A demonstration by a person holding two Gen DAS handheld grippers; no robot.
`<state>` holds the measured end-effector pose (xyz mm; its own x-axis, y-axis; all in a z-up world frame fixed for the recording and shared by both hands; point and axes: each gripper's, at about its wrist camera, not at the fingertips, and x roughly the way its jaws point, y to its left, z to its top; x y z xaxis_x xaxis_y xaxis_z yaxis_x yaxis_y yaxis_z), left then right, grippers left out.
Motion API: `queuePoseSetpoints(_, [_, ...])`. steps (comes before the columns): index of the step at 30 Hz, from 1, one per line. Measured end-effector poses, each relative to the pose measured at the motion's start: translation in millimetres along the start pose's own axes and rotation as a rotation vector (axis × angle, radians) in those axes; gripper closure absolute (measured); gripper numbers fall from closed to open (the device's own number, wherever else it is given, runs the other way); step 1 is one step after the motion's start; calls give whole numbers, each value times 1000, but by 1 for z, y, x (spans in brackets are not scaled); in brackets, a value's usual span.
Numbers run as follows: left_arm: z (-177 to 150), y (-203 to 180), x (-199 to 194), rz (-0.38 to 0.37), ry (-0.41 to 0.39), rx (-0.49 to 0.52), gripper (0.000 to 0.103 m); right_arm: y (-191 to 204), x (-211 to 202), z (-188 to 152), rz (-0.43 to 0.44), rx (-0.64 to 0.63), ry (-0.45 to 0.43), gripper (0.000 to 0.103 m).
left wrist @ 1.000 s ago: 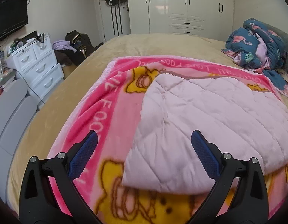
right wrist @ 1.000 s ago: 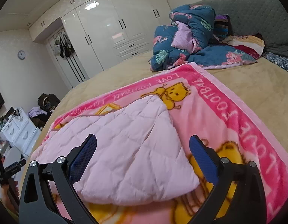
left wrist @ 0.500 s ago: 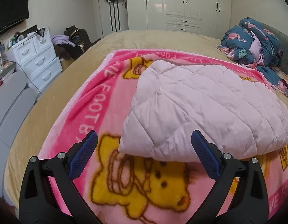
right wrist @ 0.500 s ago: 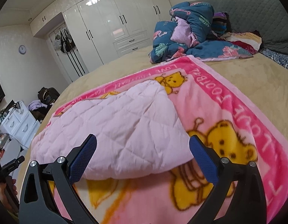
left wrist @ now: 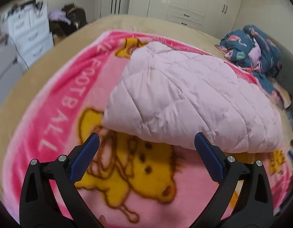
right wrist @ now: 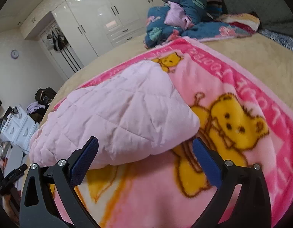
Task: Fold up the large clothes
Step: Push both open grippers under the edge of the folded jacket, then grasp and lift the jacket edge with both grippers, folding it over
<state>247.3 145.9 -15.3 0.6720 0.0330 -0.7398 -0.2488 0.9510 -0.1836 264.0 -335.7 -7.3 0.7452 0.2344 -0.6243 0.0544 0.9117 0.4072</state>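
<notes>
A pale pink quilted garment (left wrist: 184,98) lies folded on a pink blanket with yellow bears (left wrist: 138,172) spread over the bed. It also shows in the right wrist view (right wrist: 116,117), on the same blanket (right wrist: 232,125). My left gripper (left wrist: 146,157) is open and empty, just short of the garment's near folded edge. My right gripper (right wrist: 145,157) is open and empty, at the garment's near right corner. Neither touches the cloth.
A heap of dark blue patterned bedding (left wrist: 254,47) (right wrist: 184,13) lies at the head of the tan bed (right wrist: 241,57). A white drawer chest (left wrist: 30,34) and dark bags (left wrist: 70,17) stand left of the bed. White wardrobes (right wrist: 100,20) line the far wall.
Both grippers have drawn back toward the near edge of the blanket and away from the garment, staying open. More of the bear pattern shows below the garment.
</notes>
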Motion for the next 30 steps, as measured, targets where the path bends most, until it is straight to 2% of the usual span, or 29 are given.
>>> queuePoseSetpoints(10, [-2,16,32,-75,77,-162,9,-13,30,-10,5,90,66,4])
queuePoseSetpoints(16, [9,27,60,-152,118,-326,9,-24,55,-9,-1,183,95,4])
queuePoseSetpoints(19, [16,25,73,-175,124,-357,9,-27,69,-6,25,210,123,4])
queuePoseSetpoints(23, [20,27,92,-205,145,-424,9,-33,88,-1,106,264,146,4])
queuePoseSetpoints(30, [21,27,116,-254,143,-493,8,-34,109,7,167,263,150,4])
